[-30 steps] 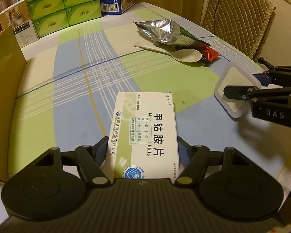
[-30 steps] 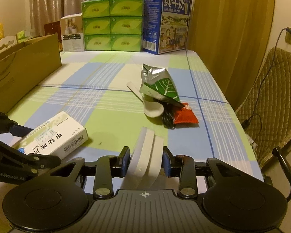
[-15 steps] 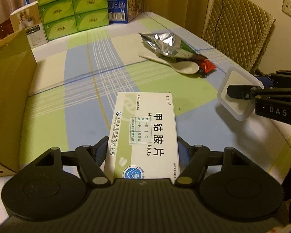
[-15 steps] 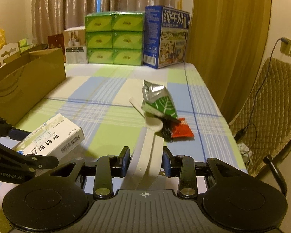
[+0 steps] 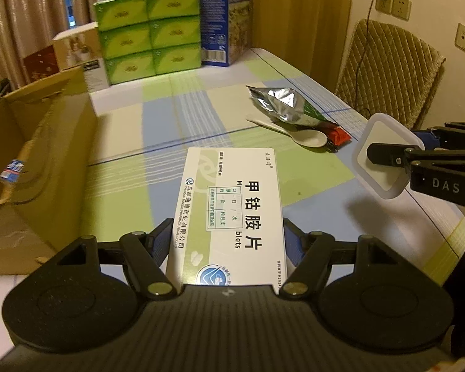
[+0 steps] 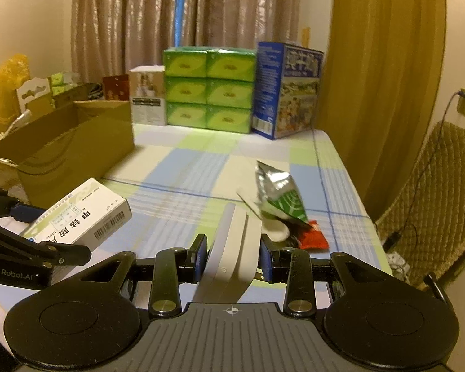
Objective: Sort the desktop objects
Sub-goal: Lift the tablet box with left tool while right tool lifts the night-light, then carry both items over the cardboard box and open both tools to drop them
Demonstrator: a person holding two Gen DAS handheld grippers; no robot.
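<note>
Left gripper [image 5: 229,241] pinched medicine box [image 5: 232,204] by its long sides, box lifted clear above table [image 5: 176,117]. Right gripper [image 6: 233,252] clamped on white case [image 6: 232,248], held edge-up, off table too. I saw cardboard box [image 5: 46,142] open at left. Foil bag [image 5: 282,105], spoon [image 5: 300,133], red packet [image 5: 339,133] lay together mid-table. Green tissue packs [image 6: 207,90] stacked at far end.

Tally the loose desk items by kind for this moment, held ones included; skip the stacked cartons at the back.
Medicine box, in the left gripper: 1
White square case, in the right gripper: 1
Foil snack bags: 1
White spoons: 1
Red packets: 1
Total: 5
</note>
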